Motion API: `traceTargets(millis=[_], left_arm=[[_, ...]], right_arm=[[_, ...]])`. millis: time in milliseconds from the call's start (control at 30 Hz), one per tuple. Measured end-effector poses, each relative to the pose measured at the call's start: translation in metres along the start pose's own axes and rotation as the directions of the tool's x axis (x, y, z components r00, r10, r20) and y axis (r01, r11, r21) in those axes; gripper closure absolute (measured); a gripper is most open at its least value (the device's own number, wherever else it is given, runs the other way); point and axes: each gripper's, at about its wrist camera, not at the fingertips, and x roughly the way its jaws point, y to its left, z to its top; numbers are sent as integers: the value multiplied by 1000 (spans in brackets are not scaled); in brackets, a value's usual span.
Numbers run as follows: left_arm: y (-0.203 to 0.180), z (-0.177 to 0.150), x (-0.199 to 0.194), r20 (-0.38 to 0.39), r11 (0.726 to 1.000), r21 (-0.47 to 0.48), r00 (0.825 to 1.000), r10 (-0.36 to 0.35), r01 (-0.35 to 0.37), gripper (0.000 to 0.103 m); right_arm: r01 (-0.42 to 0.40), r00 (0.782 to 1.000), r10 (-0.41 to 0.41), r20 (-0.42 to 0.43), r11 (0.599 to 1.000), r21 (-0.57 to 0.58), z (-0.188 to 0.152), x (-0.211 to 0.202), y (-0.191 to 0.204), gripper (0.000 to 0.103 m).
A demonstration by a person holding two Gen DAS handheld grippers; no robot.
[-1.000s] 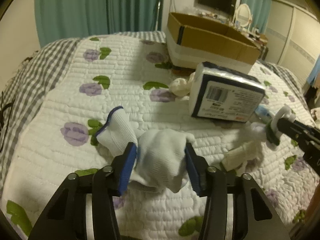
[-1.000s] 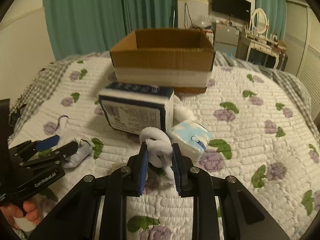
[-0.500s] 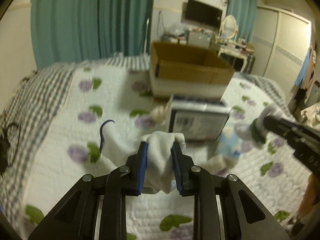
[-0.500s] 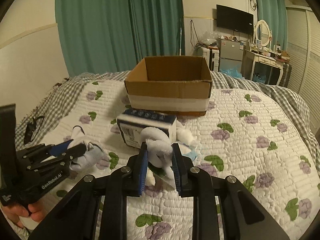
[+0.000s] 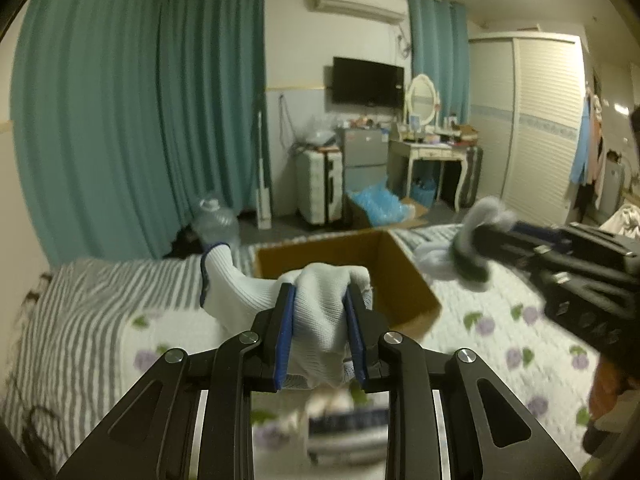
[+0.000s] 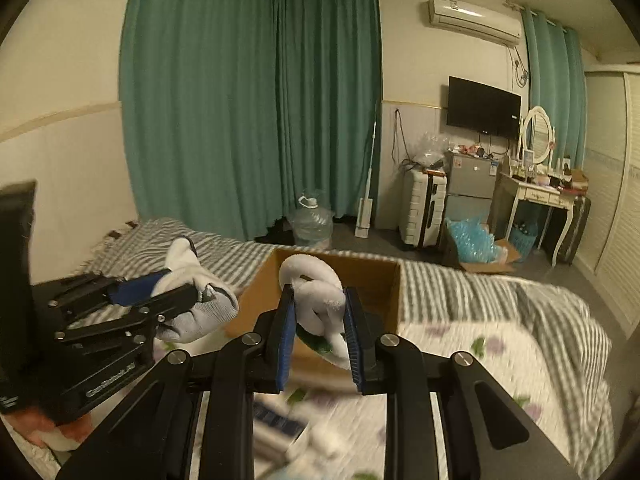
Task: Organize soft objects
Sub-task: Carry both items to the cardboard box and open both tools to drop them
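My left gripper (image 5: pixel 320 320) is shut on a white sock with a blue cuff (image 5: pixel 256 292), held in the air just before the open cardboard box (image 5: pixel 404 276). My right gripper (image 6: pixel 320 320) is shut on a knotted white soft toy (image 6: pixel 316 296), also in the air in front of the box (image 6: pixel 384 284). In the left wrist view the right gripper (image 5: pixel 476 248) with the toy (image 5: pixel 444 260) hangs over the box's right side. In the right wrist view the left gripper (image 6: pixel 176 296) with the sock (image 6: pixel 200 308) is to the left of the box.
The box stands on a quilted bed (image 5: pixel 500 320) with a striped far edge (image 6: pixel 480 284). A dark blue package (image 5: pixel 352 420) lies blurred below the grippers. Beyond the bed are teal curtains, a water jug (image 6: pixel 312 224), a suitcase and a dressing table.
Both grippers have risen from the quilt and tilted up toward the box, each carrying its item. The left gripper closed on the sock a second ago.
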Motion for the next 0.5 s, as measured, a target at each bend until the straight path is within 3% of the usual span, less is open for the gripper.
traceTargets(millis=[133, 267, 367, 400, 433, 467, 500], left_arm=[[0, 6, 48, -10, 1000, 18, 1000, -3, 3, 73], [-3, -10, 93, -14, 996, 83, 999, 46, -45, 73], [5, -19, 119, -52, 998, 50, 997, 49, -47, 73], [10, -22, 127, -67, 998, 31, 997, 49, -47, 73], [12, -23, 132, -76, 998, 17, 995, 57, -56, 65], [15, -25, 135, -90, 998, 3, 994, 67, -67, 48], [17, -27, 138, -101, 997, -13, 992, 77, -79, 39]], right_arm=[[-20, 998, 22, -57, 999, 27, 7, 62, -17, 81], [-21, 992, 25, -122, 999, 37, -6, 118, -30, 80], [-28, 987, 35, -155, 998, 49, -19, 146, -40, 79], [-27, 986, 36, -162, 998, 58, -23, 153, -44, 76], [-10, 985, 21, -171, 998, 64, -26, 159, -48, 73], [7, 984, 5, -179, 998, 66, -28, 163, -53, 60], [19, 983, -6, -184, 997, 68, -31, 167, -55, 42]])
